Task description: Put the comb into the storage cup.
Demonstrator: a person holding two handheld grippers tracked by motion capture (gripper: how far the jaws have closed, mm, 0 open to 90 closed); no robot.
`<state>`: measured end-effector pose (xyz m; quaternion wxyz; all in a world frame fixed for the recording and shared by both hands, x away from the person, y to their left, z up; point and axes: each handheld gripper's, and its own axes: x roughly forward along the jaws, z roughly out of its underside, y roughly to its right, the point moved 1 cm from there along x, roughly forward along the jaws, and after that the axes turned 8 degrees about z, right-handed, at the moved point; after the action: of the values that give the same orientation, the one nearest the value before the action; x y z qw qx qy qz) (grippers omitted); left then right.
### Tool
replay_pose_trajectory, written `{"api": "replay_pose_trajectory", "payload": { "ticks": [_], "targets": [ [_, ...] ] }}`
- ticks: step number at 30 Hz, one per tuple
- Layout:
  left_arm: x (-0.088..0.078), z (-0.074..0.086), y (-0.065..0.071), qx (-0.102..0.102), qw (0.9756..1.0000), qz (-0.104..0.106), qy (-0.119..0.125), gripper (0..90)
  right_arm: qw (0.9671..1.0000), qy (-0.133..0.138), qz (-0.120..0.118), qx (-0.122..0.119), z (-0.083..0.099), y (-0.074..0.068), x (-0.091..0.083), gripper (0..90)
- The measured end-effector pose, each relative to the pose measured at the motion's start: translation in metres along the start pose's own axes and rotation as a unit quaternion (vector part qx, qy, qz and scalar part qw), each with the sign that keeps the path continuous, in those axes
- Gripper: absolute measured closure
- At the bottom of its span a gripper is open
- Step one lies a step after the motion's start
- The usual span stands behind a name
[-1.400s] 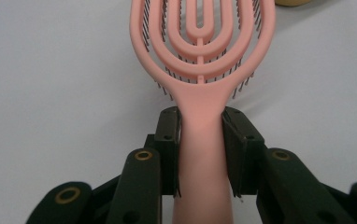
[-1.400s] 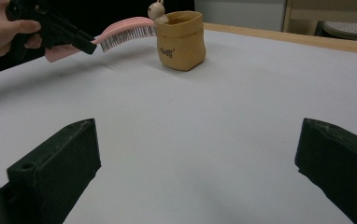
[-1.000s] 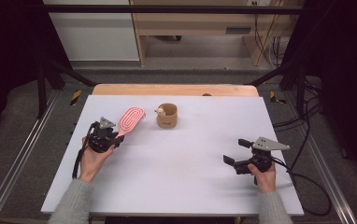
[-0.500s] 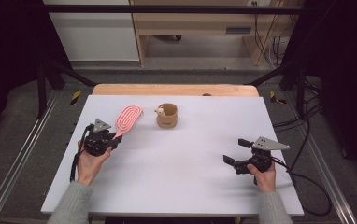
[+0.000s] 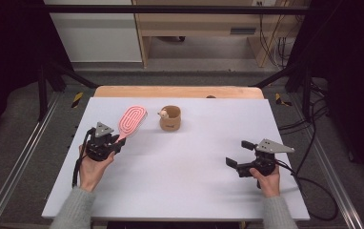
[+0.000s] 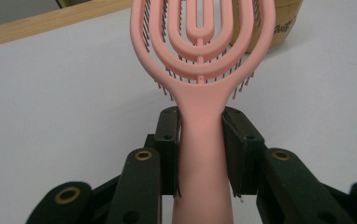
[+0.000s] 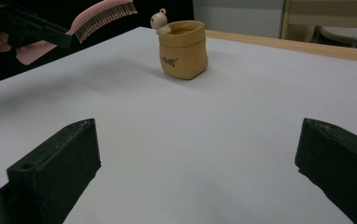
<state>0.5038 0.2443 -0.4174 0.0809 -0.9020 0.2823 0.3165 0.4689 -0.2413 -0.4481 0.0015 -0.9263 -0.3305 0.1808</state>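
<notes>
Near the worktop's (image 5: 180, 191) left edge, the left claw (image 5: 116, 143) squeezed the handle of a pink brush (image 5: 132, 120). The brush was lifted off the top, head pointing at the far edge. It could tip or slip, I think, since only the thin handle was pinched. Just to its right, near the far edge, stood a tan cup (image 5: 170, 118) with a little toy peeking out. Near the right edge, the right claw (image 5: 239, 155) was spread wide, holding nothing.
</notes>
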Motion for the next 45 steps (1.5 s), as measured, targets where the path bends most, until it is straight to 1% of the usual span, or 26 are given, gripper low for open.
{"api": "replay_pose_trajectory", "payload": {
  "ticks": [15,20,23,27,31,38,45],
  "targets": [
    [-0.003,-0.007,0.02,0.019,0.9996,0.005,0.018,68.8,1.0,0.007,-0.002,0.003,-0.009,-0.012,0.003,0.3],
    [-0.002,-0.008,0.028,0.03,0.9994,0.006,0.017,68.8,0.9999,0.009,0.001,0.007,-0.012,-0.016,0.005,0.3],
    [-0.001,-0.008,0.032,0.033,0.9992,0.007,0.019,68.8,0.9999,0.009,-0.003,0.012,-0.013,-0.019,0.006,0.3],
    [0.001,-0.008,0.037,0.04,0.999,0.007,0.018,68.8,0.9999,0.007,-0.002,0.013,-0.015,-0.023,0.008,0.3],
    [0.003,-0.009,0.043,0.048,0.9986,0.01,0.018,68.8,0.9999,0.008,-0.006,0.012,-0.016,-0.026,0.009,0.4],
    [0.005,-0.01,0.052,0.061,0.9978,0.013,0.021,68.8,0.9998,0.005,-0.005,0.019,-0.018,-0.031,0.014,0.4],
    [0.006,-0.01,0.061,0.074,0.9969,0.016,0.022,68.9,0.9999,0.0,-0.005,0.016,-0.019,-0.037,0.02,0.4]
  ]
}}
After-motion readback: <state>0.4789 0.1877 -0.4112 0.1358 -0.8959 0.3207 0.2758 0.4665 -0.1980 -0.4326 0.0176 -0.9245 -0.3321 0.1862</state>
